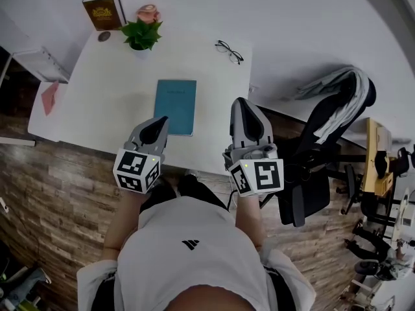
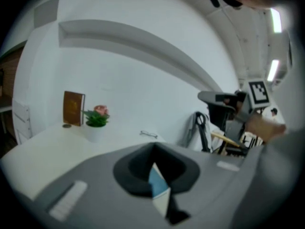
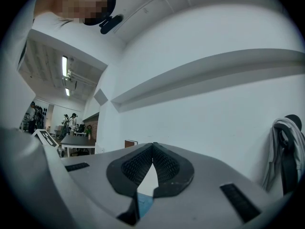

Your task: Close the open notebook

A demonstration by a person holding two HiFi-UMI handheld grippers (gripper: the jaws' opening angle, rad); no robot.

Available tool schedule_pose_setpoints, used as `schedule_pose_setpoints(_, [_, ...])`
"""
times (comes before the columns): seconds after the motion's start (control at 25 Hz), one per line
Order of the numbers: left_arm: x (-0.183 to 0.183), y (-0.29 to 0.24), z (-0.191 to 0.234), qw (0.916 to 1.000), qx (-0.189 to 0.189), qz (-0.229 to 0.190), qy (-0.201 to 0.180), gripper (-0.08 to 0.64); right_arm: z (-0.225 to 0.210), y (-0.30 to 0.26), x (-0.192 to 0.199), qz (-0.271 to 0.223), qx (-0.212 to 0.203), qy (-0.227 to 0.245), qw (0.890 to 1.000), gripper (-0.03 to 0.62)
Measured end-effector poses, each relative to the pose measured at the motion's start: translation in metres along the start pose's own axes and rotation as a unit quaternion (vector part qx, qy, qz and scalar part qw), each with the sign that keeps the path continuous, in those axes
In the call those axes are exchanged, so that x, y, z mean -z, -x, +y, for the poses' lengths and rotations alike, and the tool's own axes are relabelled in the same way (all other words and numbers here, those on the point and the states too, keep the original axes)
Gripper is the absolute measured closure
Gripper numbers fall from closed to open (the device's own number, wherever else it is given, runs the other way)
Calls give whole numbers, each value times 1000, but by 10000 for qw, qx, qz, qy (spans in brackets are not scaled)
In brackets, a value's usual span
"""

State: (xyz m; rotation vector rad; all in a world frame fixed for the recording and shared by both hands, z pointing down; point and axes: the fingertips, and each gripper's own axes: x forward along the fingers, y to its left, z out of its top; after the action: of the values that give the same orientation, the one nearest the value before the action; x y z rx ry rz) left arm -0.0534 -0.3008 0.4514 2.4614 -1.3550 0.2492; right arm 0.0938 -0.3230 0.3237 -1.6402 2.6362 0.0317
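the left claw is pinched fully shut with nothing in it, its grey plastic shell tapering to a blunt tip over the near edge of the table, just beside the notebook's near left corner; in its own view the two smooth black pads meet at the tip and leave only a narrow wedge-shaped gap below, through which a sliver of teal cover shows. the right claw is likewise closed and empty, and in its own view the pads, ribbed with a fine grid texture, touch at the tip. each of the two claws carries one white cube printed with black square markers. the one notebook lies flat and closed on the white table, a thin rectangle with a matte teal cover, between the two claws and a little beyond them. the tabletop is smooth and rectangular with rounded corners. at its far edge stand one brown hardback book with a gold emblem, upright, and one small potted plant with green leaves and a pink bloom in a white pot. one pair of thin dark-framed glasses lies near the far right corner. to the right of the table is one black office chair with pale cloth draped over its back, standing on a wood-plank floor.
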Motion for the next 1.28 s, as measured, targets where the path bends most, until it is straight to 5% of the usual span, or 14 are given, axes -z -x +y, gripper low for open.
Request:
schedule_pose_setpoints(0.8, [-75, 106, 45, 9894, -547, -1313, -303, 551, 59, 35, -21, -93, 341, 334, 9988, 597])
schedule_pose_setpoints(1.28, [-83, 154, 55, 9823, -686, -1669, -502, 551, 92, 60, -25, -168, 524, 440, 9975, 597])
